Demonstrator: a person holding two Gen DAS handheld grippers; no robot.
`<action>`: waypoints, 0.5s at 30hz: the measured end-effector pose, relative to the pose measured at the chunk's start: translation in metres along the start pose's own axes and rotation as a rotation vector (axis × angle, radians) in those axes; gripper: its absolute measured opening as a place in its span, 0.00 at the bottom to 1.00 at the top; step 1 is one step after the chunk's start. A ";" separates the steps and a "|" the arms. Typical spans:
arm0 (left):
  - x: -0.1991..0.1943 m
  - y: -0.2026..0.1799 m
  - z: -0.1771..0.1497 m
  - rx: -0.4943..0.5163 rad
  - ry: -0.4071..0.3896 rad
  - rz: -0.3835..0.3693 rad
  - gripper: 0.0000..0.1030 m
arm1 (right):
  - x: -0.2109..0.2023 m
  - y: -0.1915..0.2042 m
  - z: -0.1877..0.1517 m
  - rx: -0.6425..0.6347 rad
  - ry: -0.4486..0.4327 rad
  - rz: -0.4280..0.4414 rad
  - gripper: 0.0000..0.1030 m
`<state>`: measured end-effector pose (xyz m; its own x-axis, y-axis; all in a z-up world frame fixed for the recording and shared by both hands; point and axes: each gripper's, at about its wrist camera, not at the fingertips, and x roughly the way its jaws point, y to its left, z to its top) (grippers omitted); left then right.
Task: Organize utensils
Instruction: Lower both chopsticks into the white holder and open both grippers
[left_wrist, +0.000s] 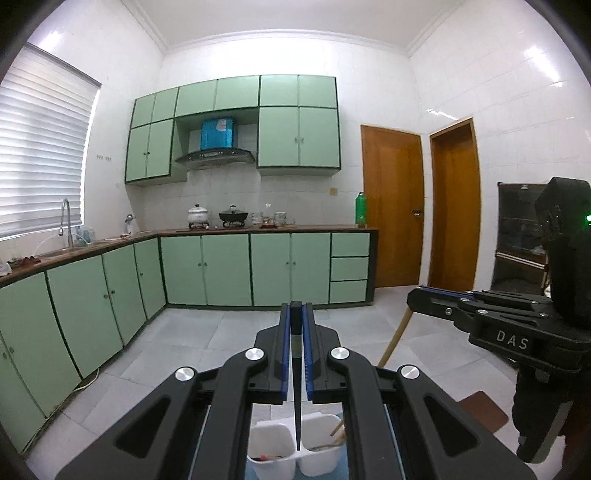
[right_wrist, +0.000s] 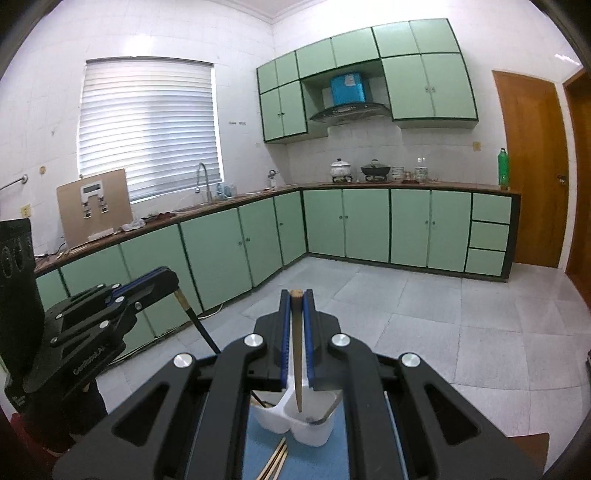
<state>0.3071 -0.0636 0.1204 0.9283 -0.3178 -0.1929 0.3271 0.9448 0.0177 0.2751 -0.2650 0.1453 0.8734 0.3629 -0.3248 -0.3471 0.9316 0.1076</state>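
Left gripper (left_wrist: 296, 314) clamped on black chopstick (left_wrist: 296, 387), right gripper (right_wrist: 296, 302) on wooden chopstick (right_wrist: 297, 362), both above white two-compartment holder (right_wrist: 295, 424).

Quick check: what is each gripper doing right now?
Left gripper: shut on a black chopstick, held above the white holder.
Right gripper: shut on a wooden chopstick.

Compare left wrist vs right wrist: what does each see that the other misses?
Left wrist only: second wooden door, dark glass cabinet, left gripper shut on a black chopstick.
Right wrist only: cardboard panel on the counter, loose chopsticks on the blue mat, right gripper shut on a wooden chopstick.
Both: white two-compartment holder, range hood, faucet, green bottle.
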 end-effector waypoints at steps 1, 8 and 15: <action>0.006 0.001 -0.002 0.001 0.006 0.004 0.06 | 0.010 -0.004 -0.003 0.004 0.012 -0.006 0.06; 0.055 0.013 -0.037 -0.011 0.129 0.022 0.06 | 0.053 -0.006 -0.033 -0.012 0.081 -0.037 0.06; 0.063 0.022 -0.051 -0.033 0.179 0.024 0.09 | 0.060 -0.002 -0.043 -0.022 0.095 -0.051 0.19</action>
<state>0.3633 -0.0587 0.0582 0.8885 -0.2788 -0.3645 0.2966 0.9550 -0.0075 0.3134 -0.2460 0.0854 0.8543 0.3103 -0.4170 -0.3110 0.9480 0.0683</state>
